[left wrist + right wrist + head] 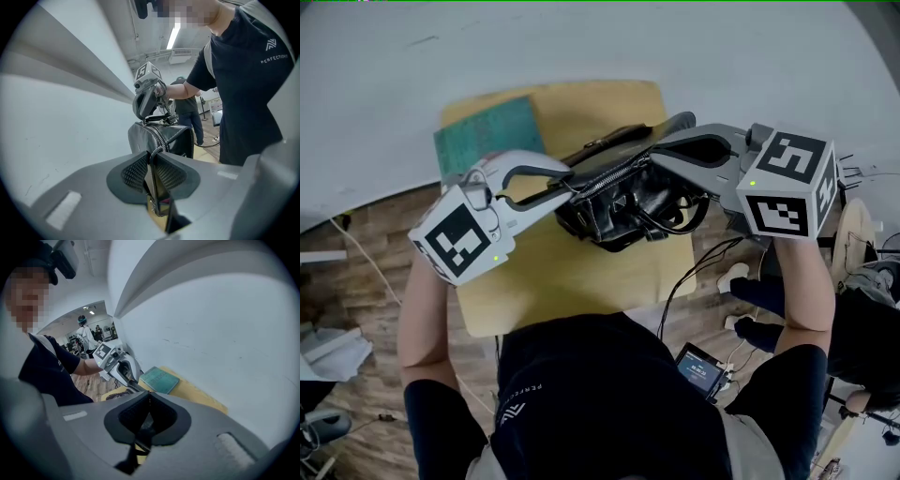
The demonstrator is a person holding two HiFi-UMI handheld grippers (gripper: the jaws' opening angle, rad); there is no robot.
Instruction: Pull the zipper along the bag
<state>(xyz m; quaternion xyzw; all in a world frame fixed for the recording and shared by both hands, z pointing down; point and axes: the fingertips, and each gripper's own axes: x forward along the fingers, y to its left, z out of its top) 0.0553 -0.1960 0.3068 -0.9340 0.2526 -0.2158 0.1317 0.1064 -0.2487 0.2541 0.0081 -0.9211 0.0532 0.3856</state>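
A black leather bag lies on a small wooden table, its zipper running along the top. My left gripper is at the bag's left end, and in the left gripper view it is shut on a black stitched tab of the bag. My right gripper is on the top of the bag at its right end. In the right gripper view its jaws are shut on a thin dark piece that looks like the zipper pull. Each gripper view shows the other gripper: the right gripper and the left gripper.
A green mat lies on the table's far left corner. A white wall runs close behind the table. Cables and a small screen device lie on the wooden floor at right. Another person stands in the background.
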